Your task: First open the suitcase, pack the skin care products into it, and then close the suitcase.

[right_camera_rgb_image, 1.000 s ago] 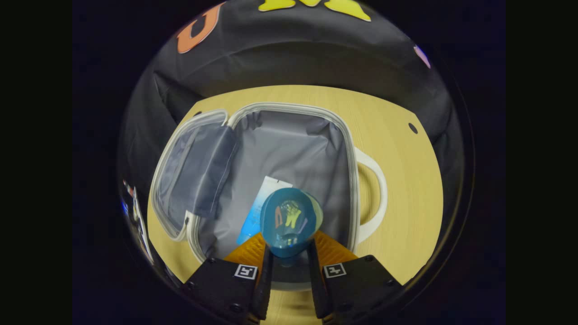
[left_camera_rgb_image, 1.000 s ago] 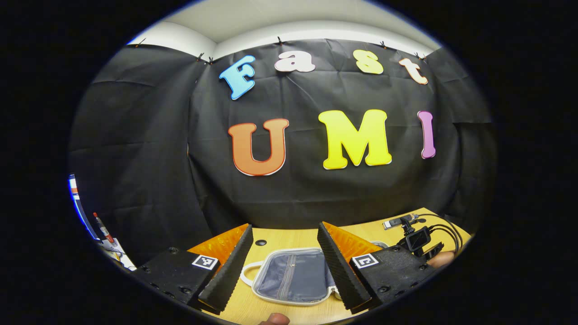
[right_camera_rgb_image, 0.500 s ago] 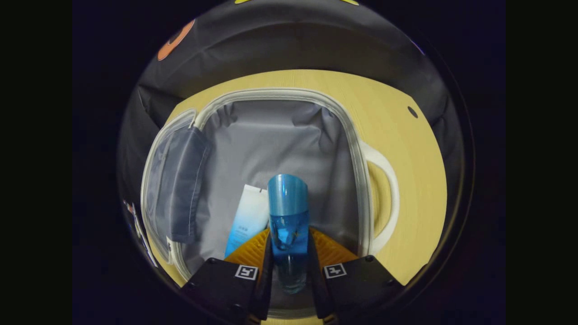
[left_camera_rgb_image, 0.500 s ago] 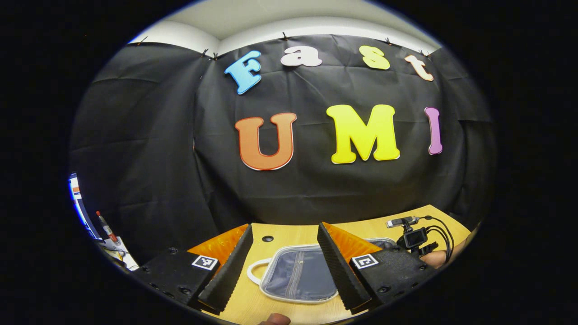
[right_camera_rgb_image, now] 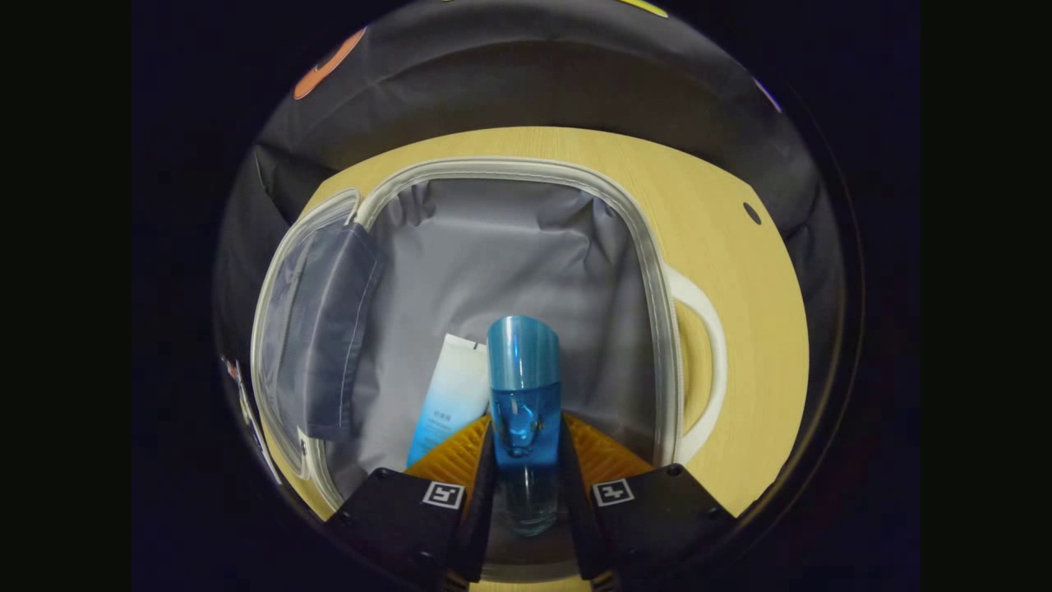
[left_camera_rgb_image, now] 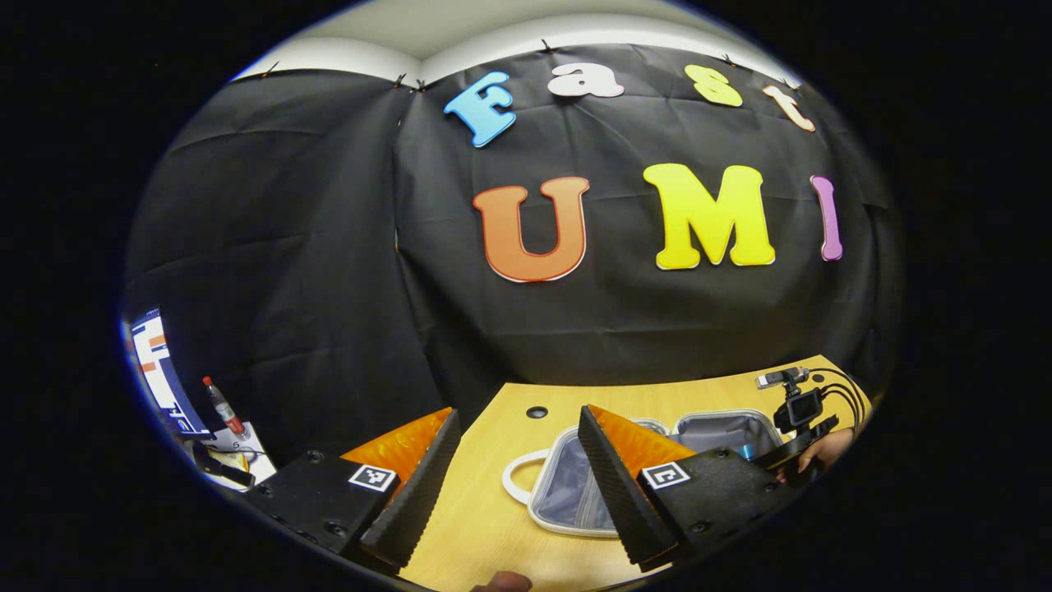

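Right claw (right_camera_rgb_image: 521, 481) clenching blue bottle (right_camera_rgb_image: 523, 386) over open suitcase (right_camera_rgb_image: 509, 247), beside white tube (right_camera_rgb_image: 452, 395); left claw (left_camera_rgb_image: 514, 485) hanging released above bench (left_camera_rgb_image: 485, 526).

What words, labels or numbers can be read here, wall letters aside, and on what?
Tube: print too small to read.
Blue bottle held in the right tongs: no readable print.
Square tags on the left tongs and right tongs: coded patterns, no words.
White sheet: mark too blurred to read.
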`<state>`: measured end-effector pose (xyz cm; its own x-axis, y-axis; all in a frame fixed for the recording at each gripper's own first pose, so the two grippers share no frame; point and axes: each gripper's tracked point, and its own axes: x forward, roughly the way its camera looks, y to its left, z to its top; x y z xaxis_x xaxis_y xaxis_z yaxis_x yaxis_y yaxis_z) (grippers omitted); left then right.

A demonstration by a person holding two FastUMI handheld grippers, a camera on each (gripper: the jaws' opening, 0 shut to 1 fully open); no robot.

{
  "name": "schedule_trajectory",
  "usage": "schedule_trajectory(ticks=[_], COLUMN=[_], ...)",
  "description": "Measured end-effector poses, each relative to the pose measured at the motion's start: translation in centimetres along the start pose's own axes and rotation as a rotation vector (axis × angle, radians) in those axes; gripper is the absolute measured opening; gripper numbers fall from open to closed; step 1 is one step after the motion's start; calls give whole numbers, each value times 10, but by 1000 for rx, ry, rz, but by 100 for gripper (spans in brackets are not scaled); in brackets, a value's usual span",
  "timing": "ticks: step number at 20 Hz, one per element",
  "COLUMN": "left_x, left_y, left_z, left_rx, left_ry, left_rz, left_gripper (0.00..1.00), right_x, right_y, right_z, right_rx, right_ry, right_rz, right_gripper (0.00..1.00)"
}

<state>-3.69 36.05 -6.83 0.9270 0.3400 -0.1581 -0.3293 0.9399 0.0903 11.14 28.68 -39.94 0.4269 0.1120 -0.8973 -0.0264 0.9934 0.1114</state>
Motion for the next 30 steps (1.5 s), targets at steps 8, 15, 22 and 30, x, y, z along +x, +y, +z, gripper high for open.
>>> schedule_trajectory(ticks=[8, 15, 22, 30], left_x=[56, 109, 141, 157], left_y=[42, 27, 14, 3], left_z=[-73, -144, -196, -234], left_rx=[-280, -758, -1068, -1257], left_ry=[169, 368, 505, 604], left_rz=[-28, -181, -254, -241], left_gripper=[94, 98, 98, 77], right_x=[-88, -272, -438, -538], right_y=[4, -14, -96, -153], right_z=[39, 98, 115, 75], right_rx=[13, 23, -1, -55], right_ry=[-229, -558, -1008, -1271], right_rz=[82, 221, 20, -255], right_gripper=[75, 80, 80, 81])
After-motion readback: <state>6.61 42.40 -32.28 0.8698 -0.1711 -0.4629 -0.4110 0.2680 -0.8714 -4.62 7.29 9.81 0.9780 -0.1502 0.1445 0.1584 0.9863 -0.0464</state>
